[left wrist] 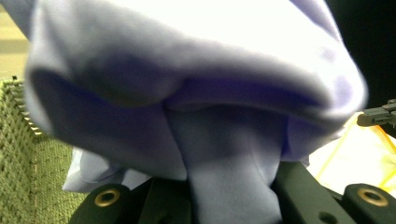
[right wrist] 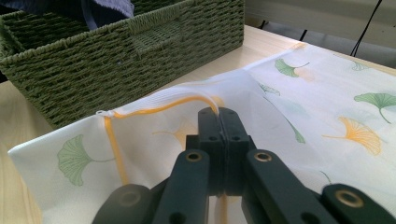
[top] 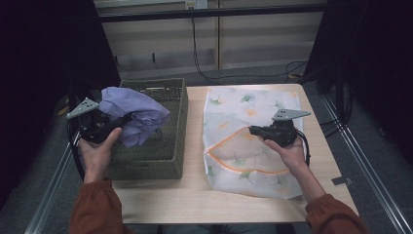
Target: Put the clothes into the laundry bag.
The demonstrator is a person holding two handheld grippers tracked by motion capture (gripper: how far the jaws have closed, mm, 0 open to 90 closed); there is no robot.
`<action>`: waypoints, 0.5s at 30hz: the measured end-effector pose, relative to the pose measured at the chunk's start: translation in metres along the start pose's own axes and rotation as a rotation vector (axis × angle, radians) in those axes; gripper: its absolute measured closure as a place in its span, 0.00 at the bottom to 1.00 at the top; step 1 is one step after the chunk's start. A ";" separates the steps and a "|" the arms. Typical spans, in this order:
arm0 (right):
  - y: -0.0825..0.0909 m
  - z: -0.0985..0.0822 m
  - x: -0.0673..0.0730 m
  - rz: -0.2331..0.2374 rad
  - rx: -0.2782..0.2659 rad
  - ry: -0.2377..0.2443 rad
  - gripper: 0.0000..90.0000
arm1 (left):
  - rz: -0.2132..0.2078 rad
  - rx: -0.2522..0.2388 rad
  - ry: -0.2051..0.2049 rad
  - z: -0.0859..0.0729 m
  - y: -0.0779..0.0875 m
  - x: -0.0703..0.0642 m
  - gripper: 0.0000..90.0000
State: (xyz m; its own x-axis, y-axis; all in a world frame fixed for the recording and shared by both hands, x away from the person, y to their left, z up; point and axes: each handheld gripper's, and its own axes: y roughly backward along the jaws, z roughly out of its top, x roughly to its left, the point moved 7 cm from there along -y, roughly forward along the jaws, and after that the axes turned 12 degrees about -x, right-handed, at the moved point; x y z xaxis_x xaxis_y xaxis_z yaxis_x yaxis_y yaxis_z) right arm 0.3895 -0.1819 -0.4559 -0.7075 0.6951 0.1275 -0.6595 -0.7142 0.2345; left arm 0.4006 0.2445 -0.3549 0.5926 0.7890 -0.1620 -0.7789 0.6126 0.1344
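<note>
Right gripper [right wrist: 219, 116] is pinching the mesh bag's [top: 243, 141] orange-zippered edge; left gripper [top: 114, 124] is clamping soft lilac cloth [top: 136, 114] over the woven basket [top: 165, 161].

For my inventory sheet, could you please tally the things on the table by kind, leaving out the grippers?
Green woven basket: 1
Lavender cloth: 1
White mesh bag with ginkgo leaf print and orange zip: 1
Total: 3

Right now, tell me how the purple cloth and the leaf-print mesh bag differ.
The purple cloth is plain and bunched up, held above the green basket by the left gripper. The mesh bag is printed with leaves, orange-trimmed and lies flat on the table, its edge pinched by the right gripper. Both are soft fabric.
</note>
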 end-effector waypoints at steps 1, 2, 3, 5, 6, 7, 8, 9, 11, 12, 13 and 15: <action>0.000 0.000 0.000 0.000 0.000 0.001 1.00 | -0.001 -0.002 -0.001 0.001 0.001 -0.001 0.88; -0.001 0.000 0.000 0.001 0.002 0.000 1.00 | -0.004 -0.009 -0.003 0.003 0.002 -0.002 0.88; -0.001 0.000 0.000 0.002 0.003 0.002 1.00 | -0.002 -0.016 -0.003 0.004 0.003 -0.003 0.88; -0.001 0.000 0.000 0.002 0.003 0.003 1.00 | 0.000 -0.024 -0.011 0.007 0.005 -0.005 0.88; -0.001 0.000 0.000 0.001 0.003 0.003 1.00 | -0.002 -0.034 -0.007 0.009 0.006 -0.006 0.88; -0.001 0.000 0.001 0.001 0.003 0.002 1.00 | -0.004 -0.038 -0.012 0.010 0.008 -0.006 0.88; 0.000 0.001 0.001 0.004 0.001 0.004 1.00 | -0.008 -0.046 -0.009 0.012 0.009 -0.008 0.88; 0.000 0.001 0.001 0.002 0.001 0.006 1.00 | -0.011 -0.055 -0.011 0.013 0.010 -0.009 0.88; 0.000 0.001 0.001 0.001 0.000 0.006 1.00 | -0.003 -0.066 -0.019 0.016 0.013 -0.009 0.88; 0.000 0.001 0.001 0.003 -0.003 0.009 1.00 | 0.001 -0.070 -0.020 0.017 0.014 -0.009 0.88; 0.000 0.001 0.001 0.002 -0.004 0.009 1.00 | -0.003 -0.079 -0.014 0.019 0.015 -0.010 0.88; 0.000 0.001 0.001 0.000 -0.002 0.008 1.00 | 0.003 -0.087 -0.021 0.021 0.018 -0.009 0.88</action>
State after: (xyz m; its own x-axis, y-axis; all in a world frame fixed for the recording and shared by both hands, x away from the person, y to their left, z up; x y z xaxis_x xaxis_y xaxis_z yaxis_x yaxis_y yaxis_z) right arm 0.3889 -0.1810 -0.4548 -0.7098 0.6941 0.1197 -0.6597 -0.7147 0.2325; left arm 0.3851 0.2492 -0.3303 0.5935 0.7924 -0.1409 -0.7952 0.6044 0.0490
